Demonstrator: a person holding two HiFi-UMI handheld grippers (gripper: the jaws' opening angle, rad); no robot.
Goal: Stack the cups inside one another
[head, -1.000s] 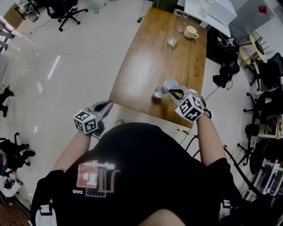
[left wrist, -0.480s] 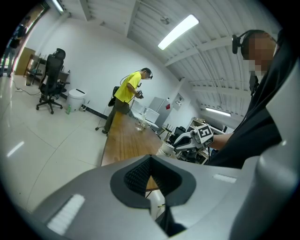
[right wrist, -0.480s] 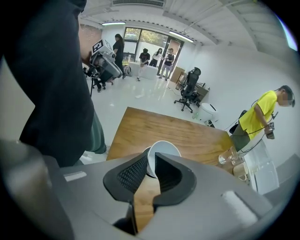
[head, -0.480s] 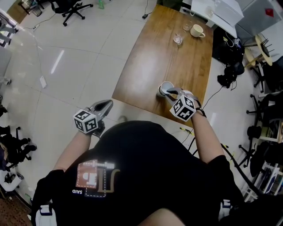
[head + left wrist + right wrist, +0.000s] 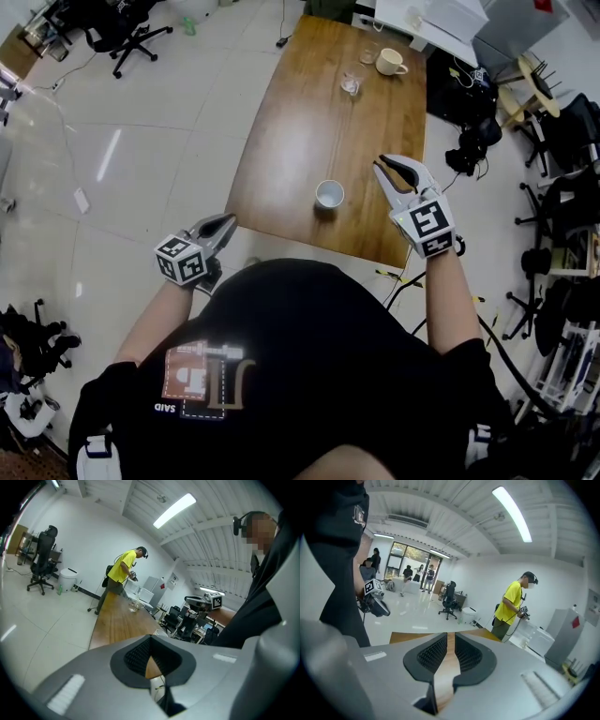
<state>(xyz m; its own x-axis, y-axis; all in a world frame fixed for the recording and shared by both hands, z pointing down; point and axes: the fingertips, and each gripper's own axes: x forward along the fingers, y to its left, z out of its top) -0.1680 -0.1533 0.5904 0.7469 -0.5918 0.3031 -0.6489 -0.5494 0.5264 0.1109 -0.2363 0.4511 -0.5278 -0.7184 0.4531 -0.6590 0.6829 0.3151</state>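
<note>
Head view shows the white cup [image 5: 329,194] upright on the worktop [image 5: 300,122] near its front edge, just left of my right hand-held gripper [image 5: 392,169], whose jaws stand slightly apart, holding nothing. My left hand-held gripper [image 5: 225,225] hangs off the worktop's edge, jaws together

Nothing legible anywhere (small white print [image 5: 166,407] on the black shirt [image 5: 309,356] is blurred).

The grey left tongs [image 5: 225,223], marker cube behind, sit at 8 o'clock in the head view and point toward 2 o'clock, tips pressed together on nothing. The grey right tongs [image 5: 384,166], at 2 o'clock, point toward 11 o'clock, jaws slightly apart and empty. The left forearm [image 5: 150,323] and right forearm [image 5: 445,295] reach forward.
</note>
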